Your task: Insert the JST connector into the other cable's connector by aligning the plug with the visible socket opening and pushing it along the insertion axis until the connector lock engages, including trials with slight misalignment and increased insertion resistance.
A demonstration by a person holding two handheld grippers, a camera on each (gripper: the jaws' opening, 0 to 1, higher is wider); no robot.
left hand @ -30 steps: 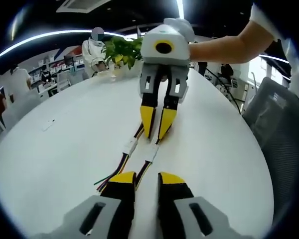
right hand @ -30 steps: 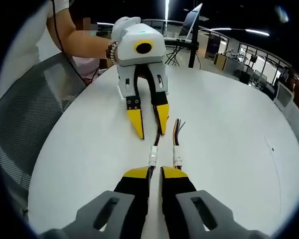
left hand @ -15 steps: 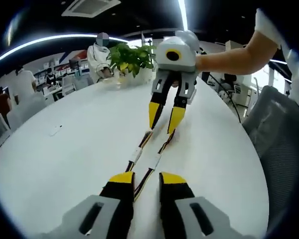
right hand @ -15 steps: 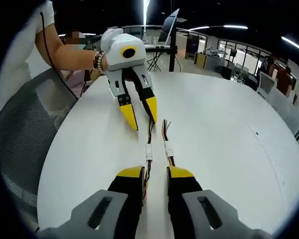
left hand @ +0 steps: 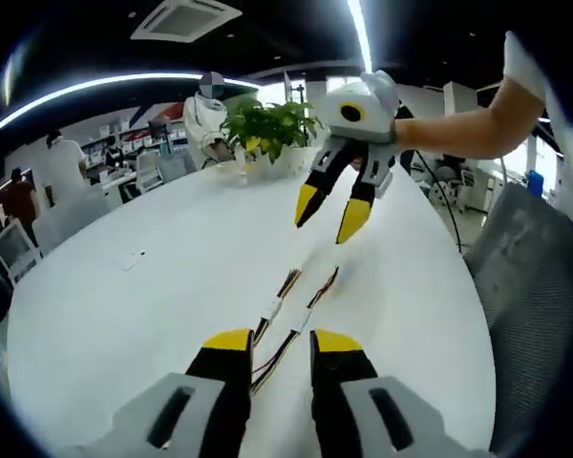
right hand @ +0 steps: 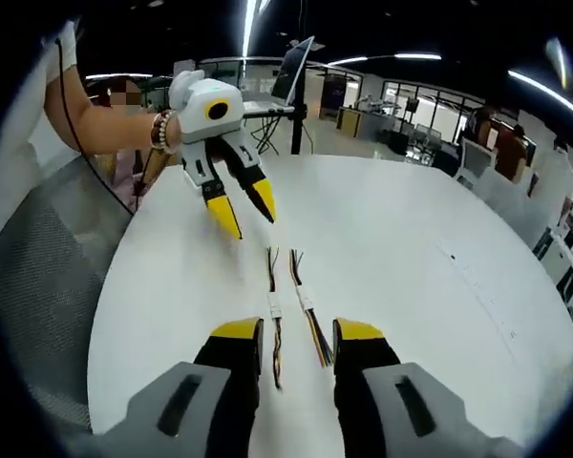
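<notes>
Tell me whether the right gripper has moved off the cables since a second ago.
Yes. In the left gripper view the right gripper has lifted off the two cables on the white table and hangs above them, jaws open.

Place: you're working in an open-plan office.
Table: you stand at a big round white table (left hand: 124, 315).
Seating: a grey mesh chair (left hand: 535, 315) sits beside you.
Background: desks with monitors (right hand: 468, 157), a laptop on a stand (right hand: 296, 62).
Extras: potted plant (left hand: 267, 124), ceiling light strips (left hand: 95, 86), a ceiling air vent (left hand: 186, 17).
</notes>
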